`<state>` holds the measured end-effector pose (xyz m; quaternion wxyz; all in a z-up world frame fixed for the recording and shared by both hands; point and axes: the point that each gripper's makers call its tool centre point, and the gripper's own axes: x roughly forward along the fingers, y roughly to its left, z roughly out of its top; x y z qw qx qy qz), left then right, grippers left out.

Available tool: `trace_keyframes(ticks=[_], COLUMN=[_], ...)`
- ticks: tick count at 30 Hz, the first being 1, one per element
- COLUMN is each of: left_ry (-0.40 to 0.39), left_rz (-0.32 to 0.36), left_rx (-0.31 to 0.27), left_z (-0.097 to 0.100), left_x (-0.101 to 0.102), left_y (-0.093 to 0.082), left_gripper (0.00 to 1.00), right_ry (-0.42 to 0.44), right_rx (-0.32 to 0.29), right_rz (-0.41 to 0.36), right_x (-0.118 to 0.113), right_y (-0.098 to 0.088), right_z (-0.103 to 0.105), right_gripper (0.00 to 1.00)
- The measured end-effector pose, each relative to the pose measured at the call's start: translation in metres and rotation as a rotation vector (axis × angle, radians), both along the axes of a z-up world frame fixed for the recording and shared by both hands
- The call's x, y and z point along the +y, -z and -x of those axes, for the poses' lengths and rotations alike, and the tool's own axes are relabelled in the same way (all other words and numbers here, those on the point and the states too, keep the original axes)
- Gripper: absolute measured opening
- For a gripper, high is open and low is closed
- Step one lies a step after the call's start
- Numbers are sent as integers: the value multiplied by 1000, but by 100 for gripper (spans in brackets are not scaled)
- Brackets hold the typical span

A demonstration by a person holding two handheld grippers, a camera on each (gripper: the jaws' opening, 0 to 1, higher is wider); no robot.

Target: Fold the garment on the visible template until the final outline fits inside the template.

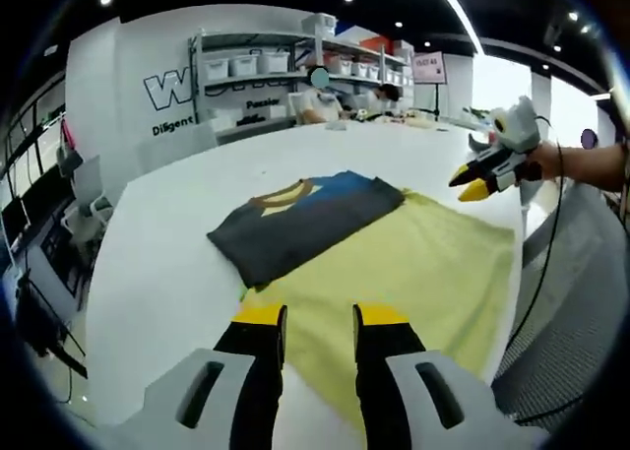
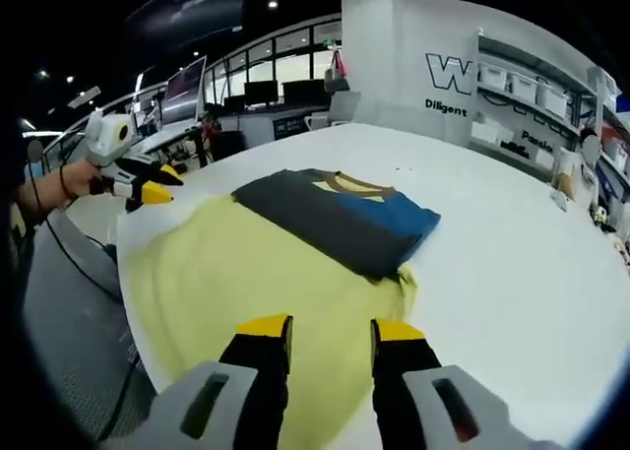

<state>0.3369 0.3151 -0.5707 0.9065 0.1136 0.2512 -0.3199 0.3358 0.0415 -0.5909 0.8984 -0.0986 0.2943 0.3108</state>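
Garment folded on yellow template

Garment (image 1: 305, 224) is a dark grey and blue folded rectangle with a tan collar, lying on the template (image 1: 413, 273) atop the white table (image 1: 167, 273). Wall text reads "W" and "Diligent". My left gripper (image 1: 320, 317) and right gripper (image 2: 320, 327) hover short of it, jaws slightly apart, holding nothing.

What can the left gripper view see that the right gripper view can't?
Left gripper view alone: people sitting at the far end of the table, and a pink sign near the shelves.

Right gripper view alone: a row of dark computer monitors on desks behind the table.

Both: the folded dark garment with its blue part, lying on the yellow template on the white table. Each view also catches the other gripper held at the table's edge: the right gripper and the left gripper.
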Motion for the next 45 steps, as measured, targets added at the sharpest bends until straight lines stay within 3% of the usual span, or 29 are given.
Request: trace_keyframes(ticks=[6,15,18,22,23,32,40,45], left_ry=[17,85,69,90,159,254,283,247], left_rz=[-13,-46,-98,-107,-193,-226,-236,-197], left_rx=[23,67,87,120,154,233,267,282], left_z=[9,25,28,37,52,81,89,89], left_x=[4,2,9,9,10,2,1,0], left_y=[2,12,20,26,39,60,72,71], left_gripper=[22,24,23,23,23,22,22,22], right_ry=[-18,-66,-66,-150,-170,-299,-299,-317], right_rx=[37,35,50,88,105,174,213,223], right_rz=[20,34,-32,59,82,147,195,220], right_x=[-3,-2,3,4,1,-1,-13,-16], right_y=[7,7,2,20,25,41,51,55], right_z=[8,16,21,37,43,71,82,88], right_gripper=[30,34,33,33,33,34,33,32])
